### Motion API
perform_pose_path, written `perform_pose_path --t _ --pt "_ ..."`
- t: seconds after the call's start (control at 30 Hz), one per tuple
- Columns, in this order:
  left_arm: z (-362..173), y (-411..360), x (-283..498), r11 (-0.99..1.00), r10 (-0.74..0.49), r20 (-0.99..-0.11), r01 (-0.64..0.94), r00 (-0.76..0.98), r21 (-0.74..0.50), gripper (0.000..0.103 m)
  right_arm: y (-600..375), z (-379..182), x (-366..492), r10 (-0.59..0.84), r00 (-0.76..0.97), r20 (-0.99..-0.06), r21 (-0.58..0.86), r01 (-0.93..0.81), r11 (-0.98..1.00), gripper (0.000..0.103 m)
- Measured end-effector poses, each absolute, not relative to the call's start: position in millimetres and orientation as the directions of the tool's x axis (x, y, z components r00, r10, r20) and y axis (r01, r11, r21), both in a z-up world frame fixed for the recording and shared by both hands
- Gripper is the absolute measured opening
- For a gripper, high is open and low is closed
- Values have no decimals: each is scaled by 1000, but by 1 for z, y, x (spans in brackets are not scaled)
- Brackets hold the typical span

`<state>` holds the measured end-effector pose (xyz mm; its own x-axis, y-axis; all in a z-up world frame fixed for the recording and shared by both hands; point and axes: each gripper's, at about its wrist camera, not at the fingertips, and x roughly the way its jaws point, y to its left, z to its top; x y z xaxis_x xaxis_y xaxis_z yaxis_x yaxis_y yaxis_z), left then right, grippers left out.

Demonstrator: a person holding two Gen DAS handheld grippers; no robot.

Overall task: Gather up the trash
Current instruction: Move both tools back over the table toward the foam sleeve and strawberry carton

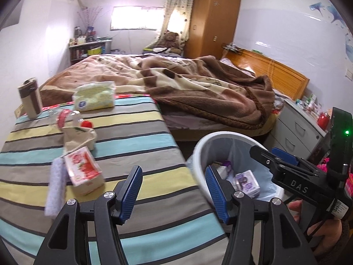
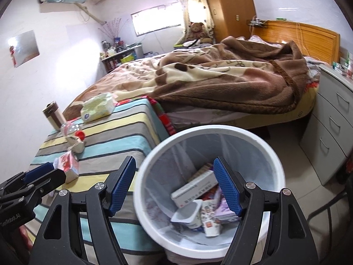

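The left tool [image 1: 173, 191] stands open with nothing between its blue pads, at the bottom centre of the left wrist view, over the near edge of the striped tabletop [image 1: 136, 137] and the rim of the white trash bin [image 1: 204, 145]. The right tool [image 2: 174, 186] is also open and empty, wider than the left; it hangs above the bin [image 2: 253, 137], which fills the lower centre of the right wrist view. The bin is lined with a thin bag and stands on the floor just beside the tabletop's right edge. Inside it lie a white medicine box [image 2: 194, 191], an empty white yogurt cup [image 2: 187, 217], a small printed carton [image 2: 210, 220] and purple packaging [image 2: 225, 209].

Trash remaining on the tabletop sits at the left of both views: a red-and-white strawberry carton [image 1: 83, 170] lying tilted, a white fuzzy roll [image 1: 55, 190] just beside it on its left, a cream paper cup [image 1: 79, 137] on its side behind the carton, and a clear plastic bottle with a red cap [image 1: 68, 117] lying behind the cup. Farther back stand a brown-and-cream tumbler [image 1: 30, 99] at the upper left and a pale green tissue pack [image 1: 94, 96] near the tabletop's far edge. Behind the tabletop is a bed with a brown blanket [image 1: 198, 88].
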<state>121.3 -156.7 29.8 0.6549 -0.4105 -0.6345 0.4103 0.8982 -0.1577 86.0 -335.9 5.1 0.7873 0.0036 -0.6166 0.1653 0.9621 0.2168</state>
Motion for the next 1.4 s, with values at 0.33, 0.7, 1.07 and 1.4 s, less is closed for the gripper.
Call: perform_pose_path --t 0.33,0.7,1.07,1.4 --pt "25 -96 129 936 -344 -632 304 695 -175 59 -291 8 99 60 807 -587 174 53 983 75" --pt "10 -29 140 971 -240 -656 161 716 -179 59 -250 5 116 150 784 -603 177 -51 983 75" --pt "-32 9 173 982 -179 -744 76 644 -171 60 -213 -1 136 194 747 -636 152 -125 980 75" --pt "-53 11 202 986 -165 -787 79 594 -147 59 -193 -7 150 212 719 -662 147 -153 977 75"
